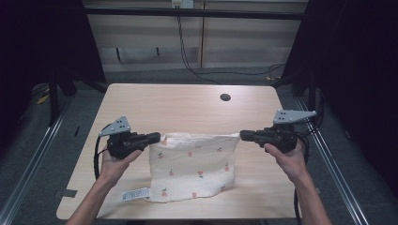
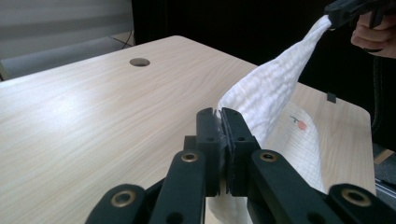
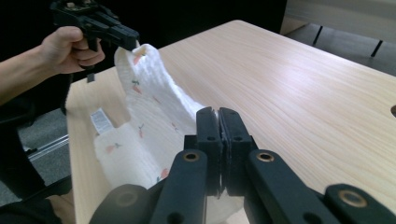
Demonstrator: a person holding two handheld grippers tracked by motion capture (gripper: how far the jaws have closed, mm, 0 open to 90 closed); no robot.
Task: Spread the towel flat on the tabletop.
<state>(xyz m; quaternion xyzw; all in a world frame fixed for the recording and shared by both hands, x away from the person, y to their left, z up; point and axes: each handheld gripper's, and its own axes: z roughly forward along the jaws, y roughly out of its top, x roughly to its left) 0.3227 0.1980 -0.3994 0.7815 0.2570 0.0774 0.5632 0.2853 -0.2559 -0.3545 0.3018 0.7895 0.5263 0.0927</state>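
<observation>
Dark curtains close in both sides of the room, and a pale wooden counter [image 1: 187,108] stands in the middle with a small round hole [image 1: 225,97] near its far edge.

On the left, the left hand-held gripper [image 1: 155,138] has its jaws clamped tight on the upper left corner of a white cloth [image 1: 192,166]; in the left gripper view the two black jaws [image 2: 223,140] meet with the fabric pinched between them. The person's left hand [image 1: 115,159] wraps the handle, and a grey three-cornered plate [image 1: 118,125] sits on top.

On the right, the right hand-held gripper [image 1: 245,135] is likewise closed on the cloth's upper right corner; the right gripper view shows its jaws [image 3: 218,140] pressed together on the fabric. The right hand [image 1: 286,157] holds it, with a grey plate [image 1: 292,115] above.

Between the two, the cloth's top edge is stretched nearly straight and raised off the counter. The rest hangs down and its lower part lies on the counter near the front edge. It is white with a ribbed weave and small red fruit prints. A white label [image 1: 136,193] sticks out at its lower left corner, flat on the wood.

Beyond the counter, black cables [image 1: 187,56] run across a grey floor below a light wall.
</observation>
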